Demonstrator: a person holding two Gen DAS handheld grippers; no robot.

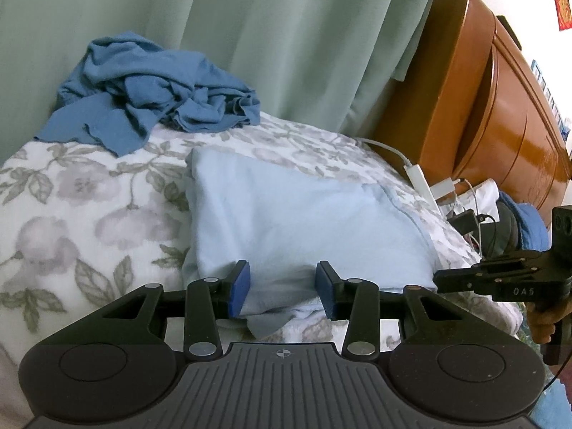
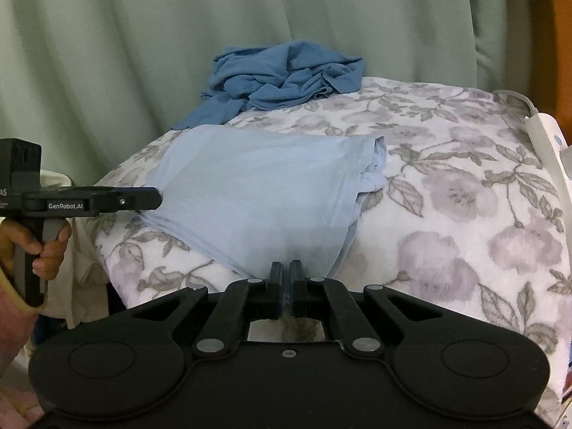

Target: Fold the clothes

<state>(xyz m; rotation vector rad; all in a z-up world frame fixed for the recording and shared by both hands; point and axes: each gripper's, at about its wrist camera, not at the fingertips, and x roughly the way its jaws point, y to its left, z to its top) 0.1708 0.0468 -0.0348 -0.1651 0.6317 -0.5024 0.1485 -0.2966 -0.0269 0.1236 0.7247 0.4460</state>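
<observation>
A folded light blue garment (image 1: 304,221) (image 2: 257,186) lies flat on a floral blanket (image 1: 89,214) (image 2: 464,196). My left gripper (image 1: 283,287) is shut on the bunched near edge, which fills the gap between its blue pads (image 1: 240,286). In the right wrist view it (image 2: 157,198) shows side-on at the garment's left edge. My right gripper (image 2: 286,279) is shut at the garment's near corner, with a thin strip of cloth between its fingers. The left wrist view shows it (image 1: 438,280) at the garment's right corner. A crumpled dark blue garment (image 1: 153,96) (image 2: 286,78) lies farther back.
A green curtain (image 1: 286,35) (image 2: 143,53) hangs right behind the bed. A wooden headboard (image 1: 500,125) stands to the right, with white chargers and cables (image 1: 422,178) on the blanket beside it. A person's hands (image 2: 46,250) (image 1: 540,325) hold the gripper handles.
</observation>
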